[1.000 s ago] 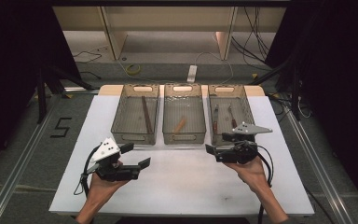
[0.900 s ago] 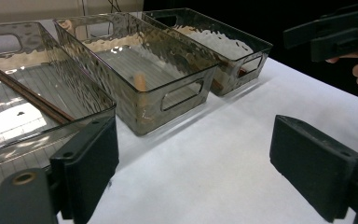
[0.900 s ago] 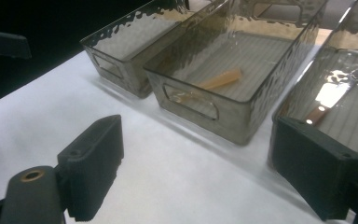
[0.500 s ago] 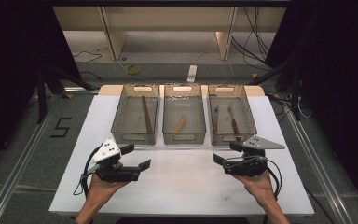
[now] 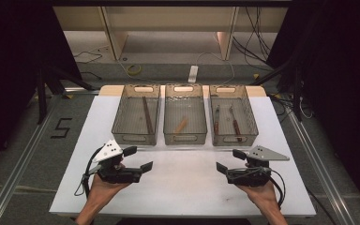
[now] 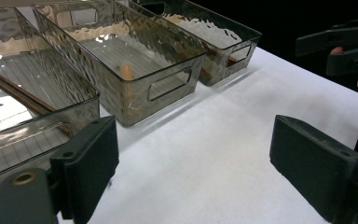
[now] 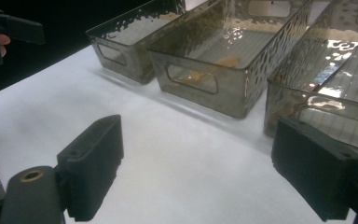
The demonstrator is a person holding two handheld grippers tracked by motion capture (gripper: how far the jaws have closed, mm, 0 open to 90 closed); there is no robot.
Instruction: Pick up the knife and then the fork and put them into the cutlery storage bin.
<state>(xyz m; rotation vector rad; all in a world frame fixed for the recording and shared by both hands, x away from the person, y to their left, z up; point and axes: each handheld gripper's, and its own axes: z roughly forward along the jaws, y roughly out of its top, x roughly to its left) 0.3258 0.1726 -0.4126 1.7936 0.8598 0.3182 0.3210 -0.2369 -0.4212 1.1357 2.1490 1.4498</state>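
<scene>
White table top (image 5: 183, 187): three clear smoky plastic bins in a row along its far edge. Left bin (image 5: 137, 114): one long dark stick (image 5: 147, 115), lying lengthwise. Middle bin (image 5: 184, 114): one short tan wooden piece (image 5: 182, 124), slightly angled. Right bin (image 5: 231, 115): two brown-handled utensils (image 5: 226, 123), side by side. Near the front edge, two hand-held grippers, well apart and clear of the bins: left gripper (image 5: 139, 158), jaws spread, empty; right gripper (image 5: 229, 161), jaws spread, empty, pointing inward.

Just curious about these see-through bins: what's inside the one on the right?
The right bin holds two slim utensils with brownish handles, lying lengthwise side by side. Its rippled wall blurs them, so their exact type is unclear.
</scene>
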